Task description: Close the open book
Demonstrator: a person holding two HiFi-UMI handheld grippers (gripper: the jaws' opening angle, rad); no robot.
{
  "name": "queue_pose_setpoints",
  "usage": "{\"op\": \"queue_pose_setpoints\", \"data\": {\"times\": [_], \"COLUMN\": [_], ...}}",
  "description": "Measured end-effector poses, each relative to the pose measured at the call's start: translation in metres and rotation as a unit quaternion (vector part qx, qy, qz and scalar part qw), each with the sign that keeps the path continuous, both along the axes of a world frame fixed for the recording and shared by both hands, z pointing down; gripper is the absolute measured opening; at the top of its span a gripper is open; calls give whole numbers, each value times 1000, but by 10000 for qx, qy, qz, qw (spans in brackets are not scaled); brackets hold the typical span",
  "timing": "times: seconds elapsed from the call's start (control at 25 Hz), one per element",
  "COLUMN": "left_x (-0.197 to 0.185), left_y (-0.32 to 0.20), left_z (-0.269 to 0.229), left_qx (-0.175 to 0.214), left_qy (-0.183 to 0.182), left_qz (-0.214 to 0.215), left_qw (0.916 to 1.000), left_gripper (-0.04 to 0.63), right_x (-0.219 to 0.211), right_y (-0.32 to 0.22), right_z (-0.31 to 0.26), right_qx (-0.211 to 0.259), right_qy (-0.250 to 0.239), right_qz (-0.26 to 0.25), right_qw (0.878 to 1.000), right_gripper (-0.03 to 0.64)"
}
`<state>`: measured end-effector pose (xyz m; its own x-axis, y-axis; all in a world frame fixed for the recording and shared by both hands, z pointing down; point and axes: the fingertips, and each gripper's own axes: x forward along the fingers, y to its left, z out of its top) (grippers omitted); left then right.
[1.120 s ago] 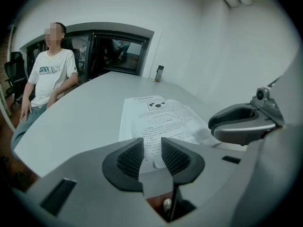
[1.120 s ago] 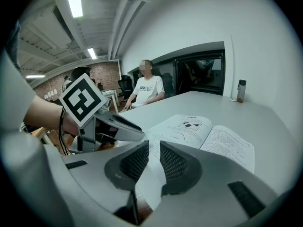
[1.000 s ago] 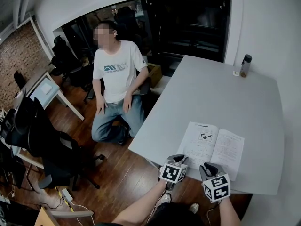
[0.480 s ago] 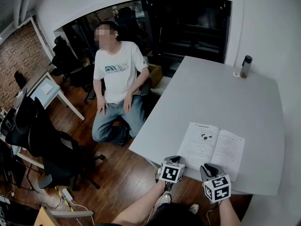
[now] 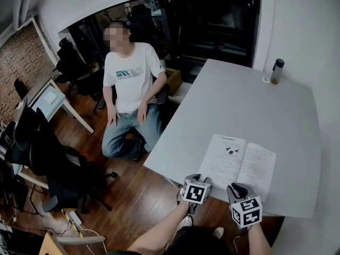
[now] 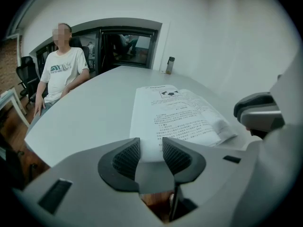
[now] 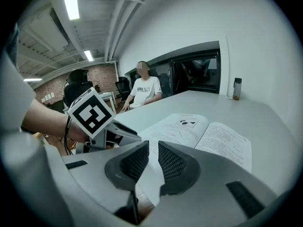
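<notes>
Your left gripper (image 6: 151,148) is opening its jaws with nothing between them yet, and your right gripper (image 7: 153,151) holds its jaws a narrow slit apart, empty. Both sit just short of the open white printed book (image 5: 239,166), which lies flat at the near edge of the pale grey desk (image 5: 255,105). Its pages look thin, light and floppy, so pinch the left half's outer edge and fold it over the spine.

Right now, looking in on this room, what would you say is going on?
A person holds a gripper in each hand at the near edge of a grey table, where a book lies open and flat. The left gripper has its jaws opening, lined up with the left page's near edge and not pressing it. The right gripper hovers alongside, its jaws slightly apart on nothing. Another person sits nearby.
</notes>
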<state>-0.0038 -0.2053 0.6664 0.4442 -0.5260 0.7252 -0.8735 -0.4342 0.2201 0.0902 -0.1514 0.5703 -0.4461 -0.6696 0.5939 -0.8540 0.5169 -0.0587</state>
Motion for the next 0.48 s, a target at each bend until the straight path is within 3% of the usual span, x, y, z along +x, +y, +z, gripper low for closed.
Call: {"op": "queue_pose_setpoints", "data": {"times": [0.2,0.28,0.48], "left_x": [-3,2,27], "left_y": [0,1,7], "left_z": [-6,-12,-21], "left_qx": [-91,-72,-55], "left_qy": [-89,-5,193], "left_qz": [-103,-57,191], "left_qw": [9999,10000,9996], "left_gripper": [128,5,5], "right_x": [9,12,17], "right_y": [2,0,1], "right_z": [-1,-3,-7], "right_qx": [-2,28,78], "right_qy": [11,12,9], "right_qz": [120,141,193], "right_qw": [9999,9999,9998], "right_gripper": [52,52,52]}}
